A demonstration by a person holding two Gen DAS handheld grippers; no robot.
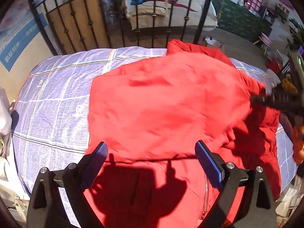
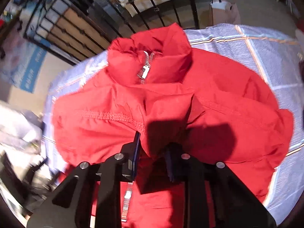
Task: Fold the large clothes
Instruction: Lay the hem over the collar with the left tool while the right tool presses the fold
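A red zip-up jacket (image 1: 167, 98) lies spread over a bed with a blue plaid sheet (image 1: 57, 98). My left gripper (image 1: 153, 153) hovers over the jacket's near part. It is open, its blue pads (image 1: 100, 152) are wide apart and nothing is between them. In the right wrist view the jacket (image 2: 228, 98) shows its collar and silver zipper (image 2: 144, 70) at the far end. My right gripper (image 2: 152, 150) is shut on a raised fold of the red fabric near a stitched seam. In the left wrist view the right gripper (image 1: 266, 99) appears as a dark blur at the jacket's right edge.
A black iron rail (image 1: 136, 19) runs along the bed's far end, with a wooden panel (image 1: 79, 19) behind it and a white sofa (image 1: 171, 5) beyond. A cardboard box (image 2: 224, 11) stands on the floor past the bed. Pale bedding (image 2: 17, 129) is piled at the left.
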